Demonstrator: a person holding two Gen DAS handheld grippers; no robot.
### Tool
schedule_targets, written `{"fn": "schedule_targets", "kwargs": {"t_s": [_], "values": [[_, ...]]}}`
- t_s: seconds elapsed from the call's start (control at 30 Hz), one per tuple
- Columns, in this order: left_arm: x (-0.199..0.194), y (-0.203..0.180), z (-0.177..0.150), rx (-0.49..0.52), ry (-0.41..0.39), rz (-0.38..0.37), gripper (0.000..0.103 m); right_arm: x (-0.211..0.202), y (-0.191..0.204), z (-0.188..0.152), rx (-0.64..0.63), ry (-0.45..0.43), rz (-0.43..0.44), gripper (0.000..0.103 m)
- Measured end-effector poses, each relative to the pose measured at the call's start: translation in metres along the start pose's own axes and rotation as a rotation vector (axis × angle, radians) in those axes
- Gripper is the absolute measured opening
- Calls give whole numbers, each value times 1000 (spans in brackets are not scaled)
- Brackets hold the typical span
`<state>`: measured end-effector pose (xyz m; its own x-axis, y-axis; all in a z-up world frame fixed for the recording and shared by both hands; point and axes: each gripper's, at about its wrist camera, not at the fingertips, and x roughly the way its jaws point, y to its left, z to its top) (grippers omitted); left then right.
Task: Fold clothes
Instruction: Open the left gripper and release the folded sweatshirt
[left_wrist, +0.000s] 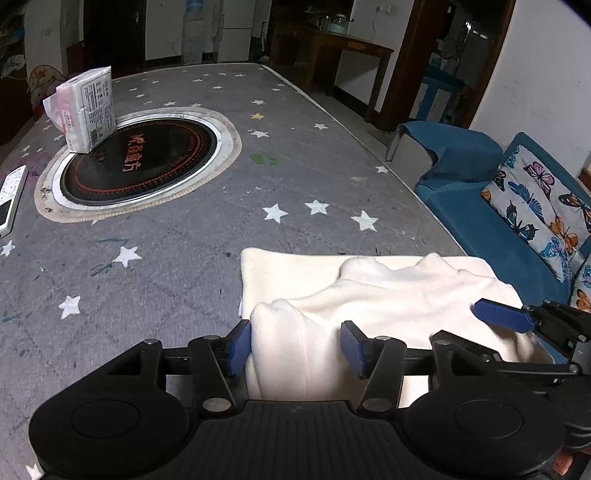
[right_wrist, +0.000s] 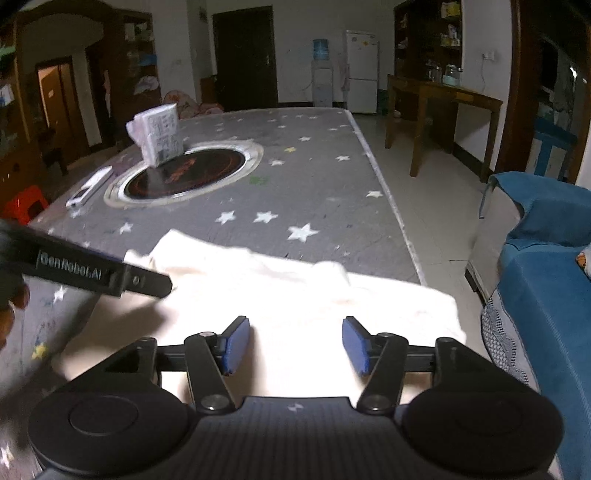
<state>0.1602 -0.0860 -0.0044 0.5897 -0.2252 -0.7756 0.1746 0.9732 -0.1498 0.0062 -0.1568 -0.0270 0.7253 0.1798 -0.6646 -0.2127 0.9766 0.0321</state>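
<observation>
A cream garment (left_wrist: 388, 291) lies folded in layers at the near right edge of the grey star-patterned table (left_wrist: 295, 166). My left gripper (left_wrist: 297, 347) is open over its near left part. A raised hump of the fabric stands between the jaws and brushes the left pad (left_wrist: 240, 347), while the right pad stands clear of it. My right gripper (right_wrist: 295, 345) is open just above the garment (right_wrist: 295, 295), with nothing pinched between its blue pads. One blue finger (left_wrist: 502, 317) of the right gripper shows at the garment's right edge. The left gripper's black body (right_wrist: 110, 275) crosses the right wrist view at the left.
A round induction cooktop (left_wrist: 140, 158) is set into the table, and a tissue pack (left_wrist: 88, 110) stands on its far rim. A white remote (left_wrist: 11, 195) lies at the left edge. A blue sofa (left_wrist: 498, 229) with a butterfly cushion (left_wrist: 543, 206) stands close on the right.
</observation>
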Motion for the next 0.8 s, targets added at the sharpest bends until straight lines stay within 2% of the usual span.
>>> {"fn": "schedule_targets", "kwargs": {"t_s": [0.2,0.8], "values": [[-10,2,-10,-6,-8,-7,60,-18,8,-7,-14,-25,12,66],[-29,-12,-53,65,-38,5,65,-40,29,-35,-51,-21,26,71]]}}
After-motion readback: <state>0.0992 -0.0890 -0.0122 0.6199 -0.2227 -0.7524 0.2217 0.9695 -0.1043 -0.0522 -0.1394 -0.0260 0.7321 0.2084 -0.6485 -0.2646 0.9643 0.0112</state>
